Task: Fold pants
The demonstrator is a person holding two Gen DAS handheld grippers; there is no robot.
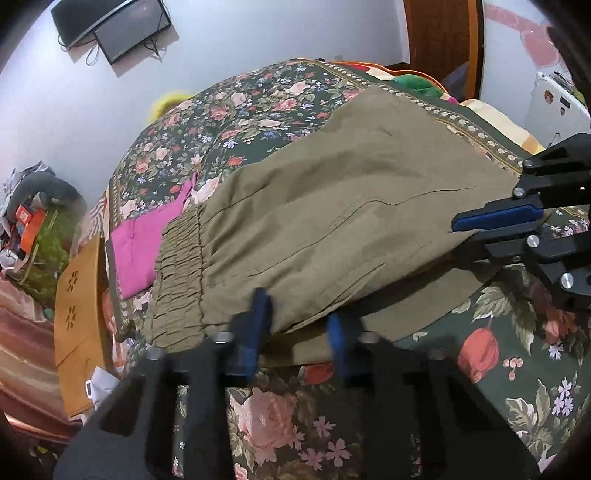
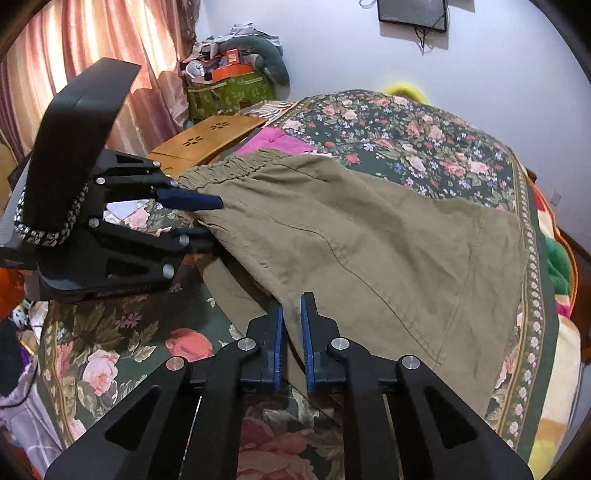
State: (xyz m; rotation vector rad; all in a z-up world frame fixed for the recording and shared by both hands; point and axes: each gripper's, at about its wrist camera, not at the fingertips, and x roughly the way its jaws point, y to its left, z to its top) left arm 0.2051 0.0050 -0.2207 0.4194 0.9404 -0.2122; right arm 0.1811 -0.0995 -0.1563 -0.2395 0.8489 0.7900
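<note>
Olive pants [image 1: 332, 203] lie spread on a floral bedspread [image 1: 258, 110], with the gathered elastic waistband [image 1: 181, 266] toward the left. My left gripper [image 1: 299, 314] is at the pants' near edge close to the waistband. Its blue pads are blurred and a fold of the fabric sits pinched between them. From the right wrist view the left gripper [image 2: 214, 219] has one finger above and one below that edge of the pants [image 2: 369, 240]. My right gripper [image 2: 291, 314] is shut on the near edge farther along the leg. It shows as the right gripper [image 1: 465, 232] in the left wrist view.
A pink cloth [image 1: 140, 240] lies under the waistband end. A wooden lap tray [image 2: 207, 140] stands off the bed's corner, with a pile of clutter [image 2: 232, 62] and curtains [image 2: 92, 44] behind it. Coloured blankets [image 1: 417, 83] lie at the bed's far side. A screen [image 1: 125, 33] hangs on the wall.
</note>
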